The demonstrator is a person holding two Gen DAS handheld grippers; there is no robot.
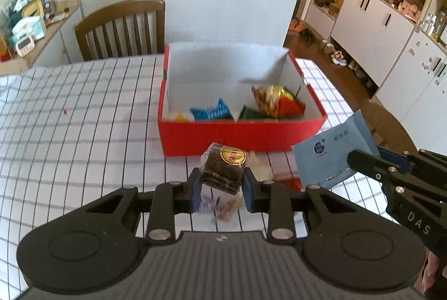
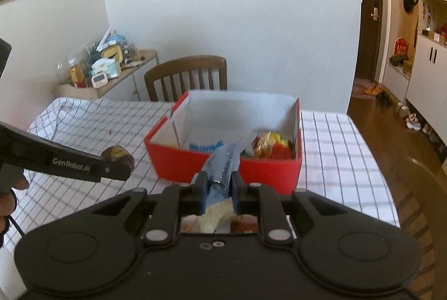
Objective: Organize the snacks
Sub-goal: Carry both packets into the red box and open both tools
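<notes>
1. Above the checked desk (image 1: pixel 83 104), just short of the red box (image 1: pixel 240 132), we hold one snack in each set of tongs.
2. Left tongs (image 1: pixel 222 184): clamped on a dark brown wrapped cake (image 1: pixel 223 168) with a gold round label on top. It sits between the pads, clear of the desk.
3. Right tongs (image 2: pixel 219 185): clamped on the end of a flat blue-grey packet (image 1: pixel 332 154).
4. Step in hand, as we judge it: carry phase, both snacks lifted, neither yet over the box.
5. Box has a white divider. Left compartment holds a blue packet (image 1: pixel 211 110) and something yellow; right compartment holds mixed red, green and gold wrappers (image 1: pixel 275 101).
6. Next move calls for bringing each snack forward over the near red wall and picking a compartment. Which one suits each snack we cannot tell.
7. Blue-grey packet: long axis runs along the right tongs' pointing line, free end toward the box, seen edge-on in the right wrist view.
8. Cake is blocky, no clear long axis; label faces up, slightly tilted.
9. More loose snacks lie blurred on the desk under both tongs.
</notes>
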